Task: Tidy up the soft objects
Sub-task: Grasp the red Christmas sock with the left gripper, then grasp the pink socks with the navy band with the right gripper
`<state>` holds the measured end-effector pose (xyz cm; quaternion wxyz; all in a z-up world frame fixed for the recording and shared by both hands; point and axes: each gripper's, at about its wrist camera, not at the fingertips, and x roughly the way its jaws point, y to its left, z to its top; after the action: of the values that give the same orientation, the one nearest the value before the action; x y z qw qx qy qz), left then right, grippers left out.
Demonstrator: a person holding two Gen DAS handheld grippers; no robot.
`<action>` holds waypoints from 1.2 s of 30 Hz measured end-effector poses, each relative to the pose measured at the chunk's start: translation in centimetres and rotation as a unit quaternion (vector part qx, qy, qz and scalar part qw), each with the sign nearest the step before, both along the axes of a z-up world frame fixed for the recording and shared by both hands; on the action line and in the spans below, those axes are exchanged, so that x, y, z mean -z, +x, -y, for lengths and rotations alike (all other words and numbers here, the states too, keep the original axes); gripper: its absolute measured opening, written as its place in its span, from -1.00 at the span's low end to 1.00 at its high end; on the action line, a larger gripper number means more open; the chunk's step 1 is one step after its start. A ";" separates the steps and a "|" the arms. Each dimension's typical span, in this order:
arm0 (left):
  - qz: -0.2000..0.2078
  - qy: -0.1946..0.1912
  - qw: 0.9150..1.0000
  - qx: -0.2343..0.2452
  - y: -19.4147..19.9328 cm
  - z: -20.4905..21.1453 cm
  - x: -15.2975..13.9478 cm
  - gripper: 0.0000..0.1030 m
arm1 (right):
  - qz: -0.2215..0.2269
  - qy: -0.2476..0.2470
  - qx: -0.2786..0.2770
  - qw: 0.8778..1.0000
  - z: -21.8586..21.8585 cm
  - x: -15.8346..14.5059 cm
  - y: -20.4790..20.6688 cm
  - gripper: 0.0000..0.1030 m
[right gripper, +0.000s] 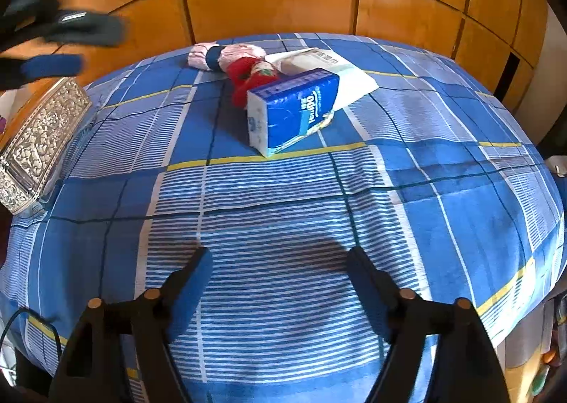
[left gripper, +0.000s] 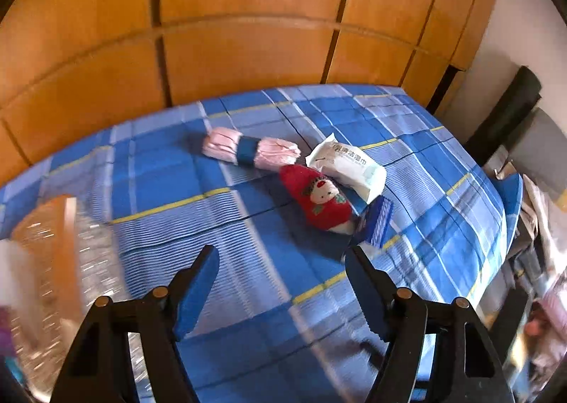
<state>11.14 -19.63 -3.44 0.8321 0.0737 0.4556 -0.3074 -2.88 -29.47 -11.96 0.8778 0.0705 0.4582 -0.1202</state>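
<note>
Four soft items lie together on the blue plaid cloth (left gripper: 269, 282). A pink cloth roll with a blue band (left gripper: 248, 151) (right gripper: 219, 56) lies farthest back. A red sock with a snowman face (left gripper: 320, 197) (right gripper: 248, 75) lies beside a white wet-wipe pack (left gripper: 349, 165) (right gripper: 319, 64). A blue tissue pack (left gripper: 376, 220) (right gripper: 294, 112) lies nearest. My left gripper (left gripper: 281, 256) hangs open over bare cloth, short of the sock. My right gripper (right gripper: 280, 256) is open too, with nothing between its fingers. The left gripper's blurred fingers (right gripper: 53, 64) show at the far left of the right wrist view.
An embossed silver box (right gripper: 39, 141) (left gripper: 46, 261) sits at the cloth's left edge. Orange wooden panels (left gripper: 248, 49) rise behind. The cloth's right edge drops off toward dark furniture and clutter (left gripper: 531, 261).
</note>
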 end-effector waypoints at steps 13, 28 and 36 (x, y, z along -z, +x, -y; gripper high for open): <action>-0.065 0.027 0.997 -0.011 6.9 9.4 5.3 0.49 | 0.018 0.011 -0.005 1.000 -0.1 0.3 -0.3 0.75; -0.089 0.024 0.996 -0.014 7.2 6.9 8.5 -0.49 | 0.025 0.033 0.001 0.999 0.6 0.1 -0.1 0.76; -0.053 0.030 0.998 -0.004 1.7 0.4 8.3 -0.43 | 0.015 0.022 -0.013 1.000 0.4 0.2 0.0 0.75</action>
<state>12.80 -19.98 -11.72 0.8056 0.0800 0.5082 -0.2938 -2.87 -29.88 -12.18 0.8846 0.0853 0.4480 -0.0977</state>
